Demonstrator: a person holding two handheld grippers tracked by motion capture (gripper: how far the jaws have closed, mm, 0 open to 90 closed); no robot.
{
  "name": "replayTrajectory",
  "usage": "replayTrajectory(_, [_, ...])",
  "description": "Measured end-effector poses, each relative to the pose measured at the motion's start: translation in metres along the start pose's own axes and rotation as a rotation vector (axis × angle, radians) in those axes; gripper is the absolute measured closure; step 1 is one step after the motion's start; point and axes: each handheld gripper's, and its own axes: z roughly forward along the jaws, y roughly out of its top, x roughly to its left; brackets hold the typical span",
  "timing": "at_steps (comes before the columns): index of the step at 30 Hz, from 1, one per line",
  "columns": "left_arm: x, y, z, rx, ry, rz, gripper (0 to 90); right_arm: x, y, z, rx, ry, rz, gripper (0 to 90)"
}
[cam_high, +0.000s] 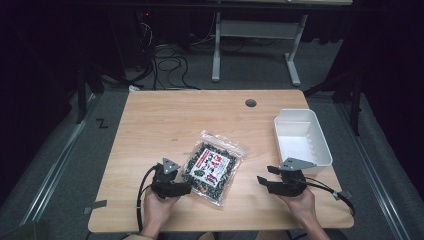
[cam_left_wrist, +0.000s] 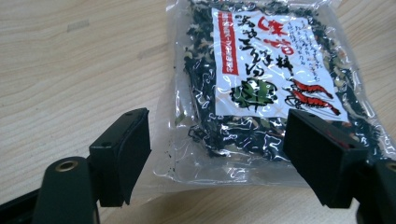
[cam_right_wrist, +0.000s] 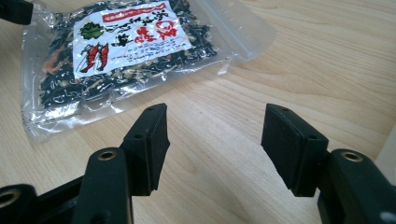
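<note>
A clear bag of dark dried greens (cam_high: 212, 167) with a white and red label lies flat on the wooden table (cam_high: 175, 115), near its front edge. My left gripper (cam_high: 186, 186) is at the bag's near left corner. In the left gripper view it (cam_left_wrist: 217, 126) is open, with the bag (cam_left_wrist: 261, 79) and its lower edge lying between the jaws. My right gripper (cam_high: 266, 175) points left at the bag from a short way off. It (cam_right_wrist: 215, 116) is open over bare wood, and the bag (cam_right_wrist: 121, 51) lies ahead to the upper left.
An empty white plastic bin (cam_high: 299, 145) stands at the table's right edge, just behind my right hand. A round cable hole (cam_high: 250, 103) sits near the far edge. Beyond the table are floor cables (cam_high: 167, 65) and a desk frame (cam_high: 255, 30).
</note>
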Motion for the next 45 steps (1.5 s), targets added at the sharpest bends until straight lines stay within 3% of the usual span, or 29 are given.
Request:
replayTrajectory(6, [0.003, 0.001, 0.002, 0.006, 0.000, -0.016, 22.0, 0.003, -0.004, 0.004, 0.025, -0.007, -0.032, 40.7])
replayTrajectory(13, [0.002, 0.013, 0.003, 0.007, -0.011, -0.006, 21.0, 0.001, -0.004, 0.003, 0.024, -0.040, -0.045, 39.9])
replayTrajectory(15, [0.001, 0.018, 0.009, 0.025, -0.008, 0.016, 21.1, 0.000, -0.003, 0.003, 0.025, -0.043, -0.046, 39.7])
replayTrajectory(17, [0.001, 0.019, 0.013, 0.034, -0.007, 0.013, 21.1, 0.000, -0.003, 0.003, 0.023, -0.043, -0.045, 39.7])
replayTrajectory(18, [0.004, 0.022, 0.018, 0.050, -0.004, -0.010, 21.3, 0.001, -0.004, 0.003, 0.023, -0.046, -0.046, 39.0])
replayTrajectory(23, [0.005, 0.026, 0.025, 0.051, -0.007, -0.034, 23.8, 0.001, -0.004, 0.004, 0.028, -0.051, -0.042, 37.9])
replayTrajectory(34, [0.004, 0.025, 0.037, 0.096, 0.007, -0.012, 24.1, 0.000, -0.005, 0.005, 0.036, -0.047, -0.034, 36.4])
replayTrajectory(37, [0.003, 0.023, 0.040, 0.113, 0.007, 0.007, 24.6, -0.001, -0.003, 0.003, 0.045, -0.035, -0.015, 40.0])
replayTrajectory(41, [0.002, 0.022, 0.041, 0.112, -0.008, 0.013, 26.7, -0.002, -0.002, -0.001, 0.028, -0.032, 0.005, 41.6])
replayTrajectory(45, [0.003, 0.021, 0.042, 0.123, -0.051, 0.038, 31.0, -0.002, -0.001, -0.002, 0.030, -0.032, 0.019, 40.7])
